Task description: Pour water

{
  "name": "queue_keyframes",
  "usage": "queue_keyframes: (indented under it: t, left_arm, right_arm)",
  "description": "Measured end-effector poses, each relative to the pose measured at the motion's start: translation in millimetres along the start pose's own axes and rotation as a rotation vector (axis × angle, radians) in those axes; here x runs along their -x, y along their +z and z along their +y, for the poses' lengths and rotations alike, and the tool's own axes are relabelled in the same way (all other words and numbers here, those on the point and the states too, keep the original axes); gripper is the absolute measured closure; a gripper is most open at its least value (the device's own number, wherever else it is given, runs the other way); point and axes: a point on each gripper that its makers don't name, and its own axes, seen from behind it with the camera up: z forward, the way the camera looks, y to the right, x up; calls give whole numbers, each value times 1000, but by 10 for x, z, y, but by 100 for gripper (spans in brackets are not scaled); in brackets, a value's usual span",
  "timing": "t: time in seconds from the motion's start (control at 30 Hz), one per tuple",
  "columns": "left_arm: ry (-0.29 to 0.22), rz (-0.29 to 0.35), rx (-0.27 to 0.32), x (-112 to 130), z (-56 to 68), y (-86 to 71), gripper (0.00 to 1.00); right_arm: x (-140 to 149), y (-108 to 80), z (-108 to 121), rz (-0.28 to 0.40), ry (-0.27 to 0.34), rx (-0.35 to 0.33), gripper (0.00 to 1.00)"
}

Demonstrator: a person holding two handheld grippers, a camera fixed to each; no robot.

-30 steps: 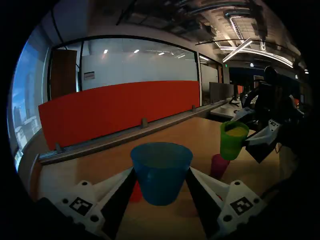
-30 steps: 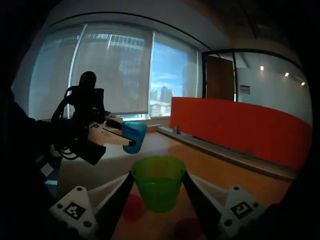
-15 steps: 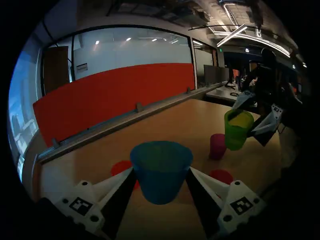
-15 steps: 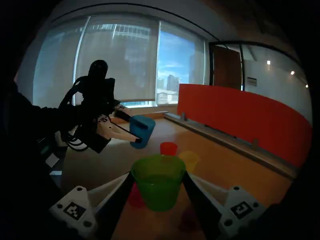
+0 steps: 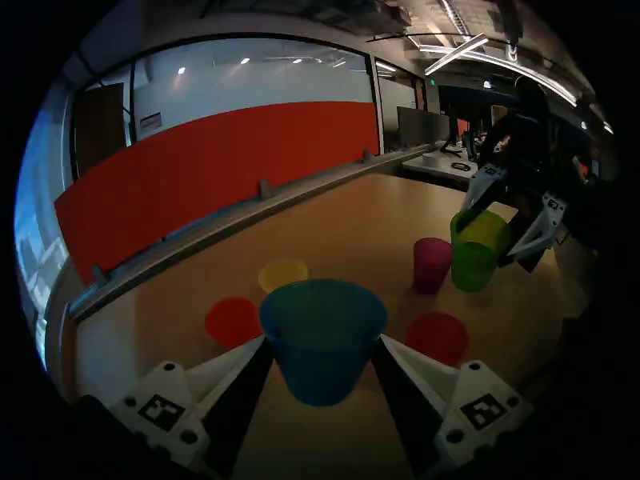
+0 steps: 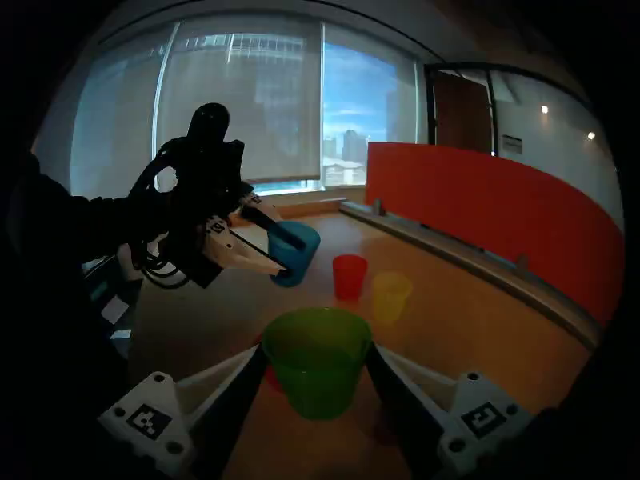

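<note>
Above the table (image 5: pixel 352 216), left claw (image 5: pixel 322 342) gripping blue cup (image 5: pixel 323 360), right claw (image 6: pixel 318 356) gripping green cup (image 6: pixel 318 376), both mouth-up

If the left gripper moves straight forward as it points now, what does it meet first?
Probably the yellow cup standing just beyond the blue cup that the left gripper holds; depth is unclear.

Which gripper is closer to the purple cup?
Right. The right gripper holds a green cup beside the purple cup; the left gripper, holding a blue cup, is farther off.
</note>
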Motion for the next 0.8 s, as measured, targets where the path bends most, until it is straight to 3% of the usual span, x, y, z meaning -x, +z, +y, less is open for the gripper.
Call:
queue_keyframes:
  t: [0.8]
  left_arm:
    - [60,-160,86,438,154,184,18]
  right_arm:
    - [446,103,-63,-107,24,-40,10]
